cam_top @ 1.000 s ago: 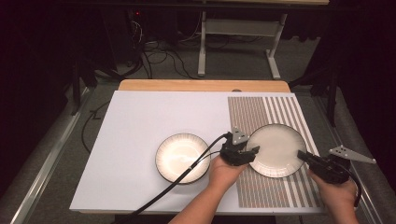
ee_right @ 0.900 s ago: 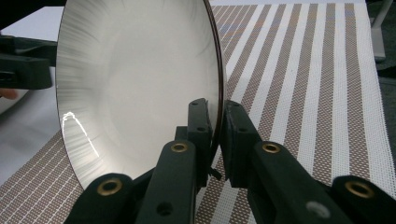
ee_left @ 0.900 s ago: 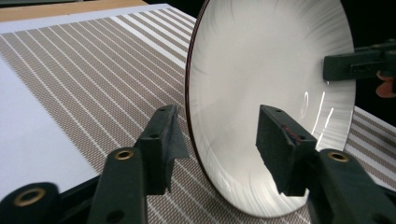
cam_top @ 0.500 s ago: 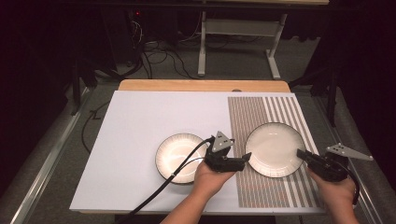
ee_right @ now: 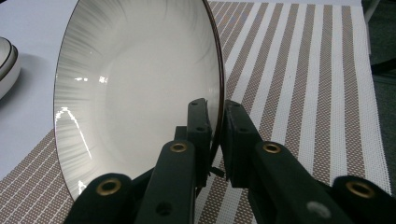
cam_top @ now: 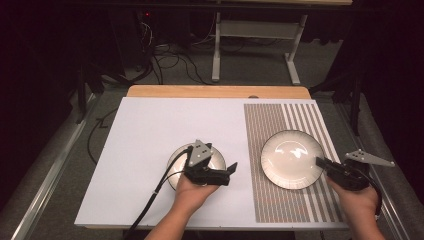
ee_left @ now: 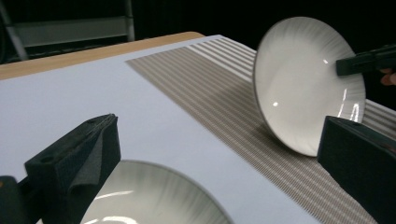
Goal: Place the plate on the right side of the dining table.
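On the white mat, the left gripper (cam_top: 231, 170) now hangs over the near rim of the smaller ribbed bowl (cam_top: 218, 161), where a second ago it was over at the left edge of the plate on the striped placemat. It has drawn away leftward, and its jaws have just been opening: in the left gripper view they stand wide apart with nothing between them, the bowl's rim (ee_left: 154, 196) showing below. So the left side has let go of the plate and seems to be lining up for the bowl, though it has not touched it yet. Further right, the white ribbed plate (cam_top: 291, 159) sits on the brown-and-white striped placemat (cam_top: 260, 120), and the left gripper view shows it tipped up, its near edge on the weave and its face turned this way. The right gripper (cam_top: 320, 162) has kept its place at the plate's right rim, clenched on it; its own view shows the thin rim (ee_right: 215, 112) pinched between the two pads. The plate's whole weight now rests with that one grip, so a slip there could drop it back flat.
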The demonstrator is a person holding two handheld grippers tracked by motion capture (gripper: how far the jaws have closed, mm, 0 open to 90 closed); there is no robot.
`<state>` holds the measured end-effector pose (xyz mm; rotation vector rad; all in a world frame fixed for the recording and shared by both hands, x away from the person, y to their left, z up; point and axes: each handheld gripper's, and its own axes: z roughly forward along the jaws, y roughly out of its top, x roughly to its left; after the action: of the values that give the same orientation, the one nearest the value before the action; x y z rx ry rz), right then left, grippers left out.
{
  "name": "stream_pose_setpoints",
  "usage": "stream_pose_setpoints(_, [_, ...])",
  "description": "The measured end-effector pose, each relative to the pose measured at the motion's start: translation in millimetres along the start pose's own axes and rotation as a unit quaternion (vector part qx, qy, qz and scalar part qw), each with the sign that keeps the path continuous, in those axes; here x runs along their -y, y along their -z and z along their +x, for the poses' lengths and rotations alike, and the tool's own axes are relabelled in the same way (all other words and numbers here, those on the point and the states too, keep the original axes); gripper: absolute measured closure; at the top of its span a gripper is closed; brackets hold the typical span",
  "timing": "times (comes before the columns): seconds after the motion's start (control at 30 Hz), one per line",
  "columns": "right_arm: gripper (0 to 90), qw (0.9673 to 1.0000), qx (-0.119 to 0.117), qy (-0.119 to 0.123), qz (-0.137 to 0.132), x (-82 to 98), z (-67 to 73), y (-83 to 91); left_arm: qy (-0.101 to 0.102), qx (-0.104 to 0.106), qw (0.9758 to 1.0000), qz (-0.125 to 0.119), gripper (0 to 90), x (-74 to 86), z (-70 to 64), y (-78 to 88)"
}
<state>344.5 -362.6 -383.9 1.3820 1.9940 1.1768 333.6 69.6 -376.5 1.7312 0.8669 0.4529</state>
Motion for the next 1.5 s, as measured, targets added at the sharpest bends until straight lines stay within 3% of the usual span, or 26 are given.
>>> stream_pose_setpoints(0.43, [83.7,0.9995,0.007,-0.025,0.017,-2.4,-4.6,-9.4,-0.008,-0.051,0.9987,-0.003,0.3,21.3,50.9,81.4])
stream_pose_setpoints(0.57, [83.2,0.9985,0.010,-0.046,0.027,-1.4,-8.7,-14.4,-0.009,-0.060,0.9981,-0.006,0.3,28.8,61.4,95.0])
stream_pose_setpoints(0.8, [83.2,0.9971,0.016,-0.067,0.031,-2.6,-10.9,-20.7,0.010,-0.066,0.9975,-0.026,0.3,42.3,75.6,107.3])
stream_pose_setpoints(1.17, [82.4,0.9926,0.021,-0.110,0.047,-2.5,-18.4,-33.3,0.005,-0.074,0.9971,-0.018,0.3,46.5,82.1,109.5])
stream_pose_setpoints(1.5, [81.9,0.9896,0.044,-0.123,0.061,3.6,-24.8,-45.6,0.013,-0.082,0.9963,-0.024,0.3,48.4,88.0,111.3])
